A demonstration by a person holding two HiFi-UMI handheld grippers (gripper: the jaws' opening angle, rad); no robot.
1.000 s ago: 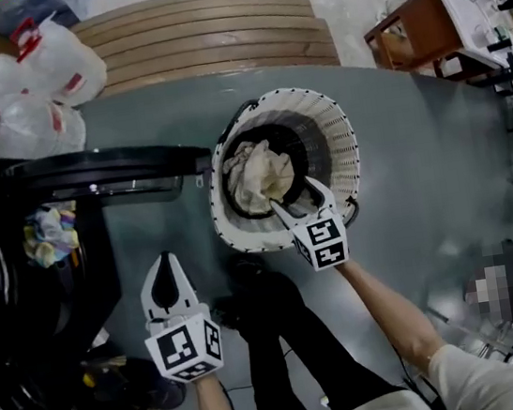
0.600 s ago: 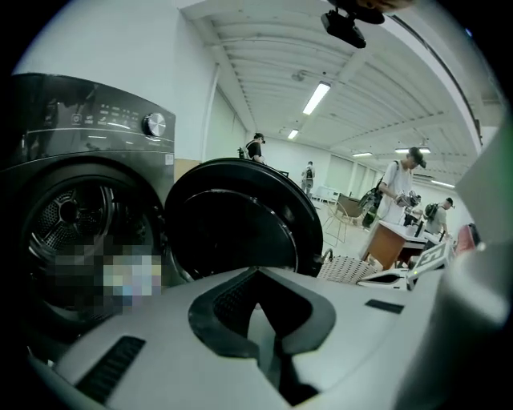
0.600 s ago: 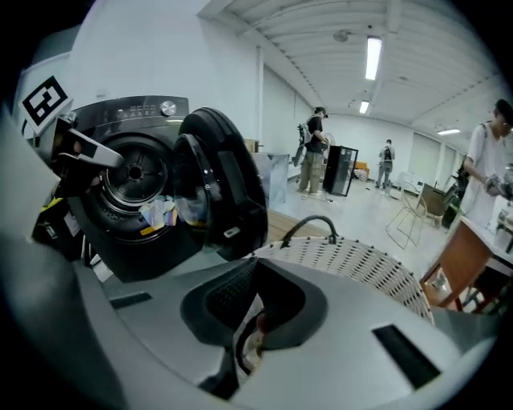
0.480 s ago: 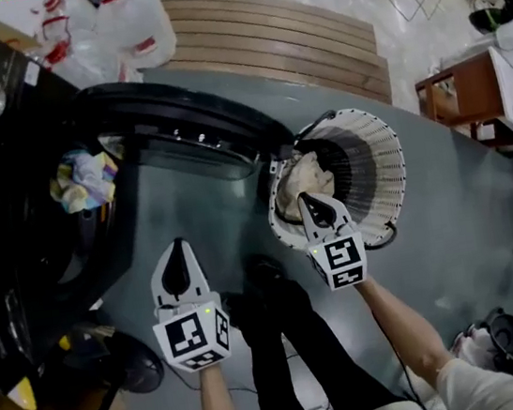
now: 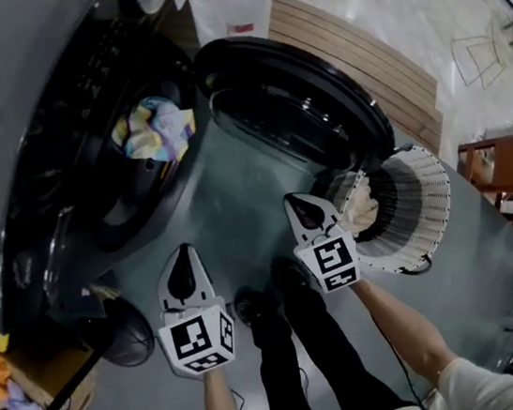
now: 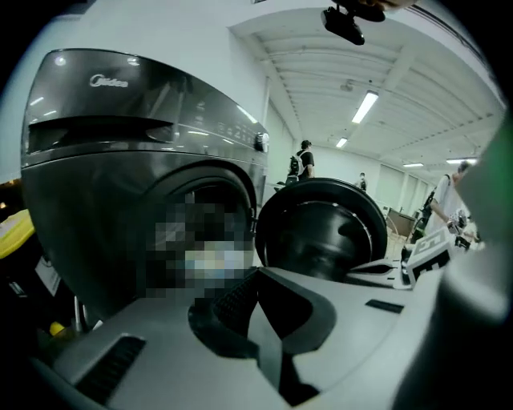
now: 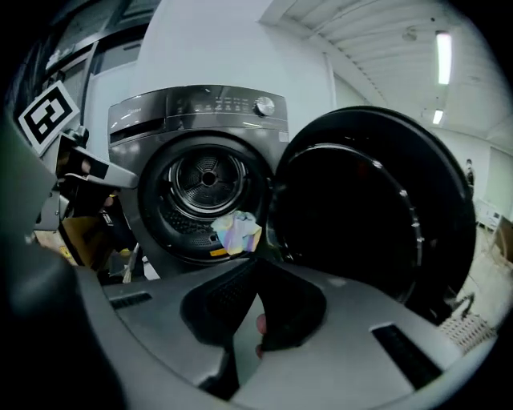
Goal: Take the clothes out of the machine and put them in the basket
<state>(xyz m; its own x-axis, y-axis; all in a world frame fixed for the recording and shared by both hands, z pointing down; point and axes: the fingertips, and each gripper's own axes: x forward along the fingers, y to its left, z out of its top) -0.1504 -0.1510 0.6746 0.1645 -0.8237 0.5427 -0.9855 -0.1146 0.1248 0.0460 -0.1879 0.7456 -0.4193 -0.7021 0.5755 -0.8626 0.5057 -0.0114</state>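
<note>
Two sets of jaws together, left gripper (image 5: 184,253) and right gripper (image 5: 297,204); crumpled pastel cloth (image 7: 236,232) (in ribbed drum (image 7: 200,180)).

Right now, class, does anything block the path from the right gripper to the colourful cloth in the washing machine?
Nothing visible does. The door stands swung aside, and the colourful cloth lies at the front of the drum, ahead of the right gripper.
</note>
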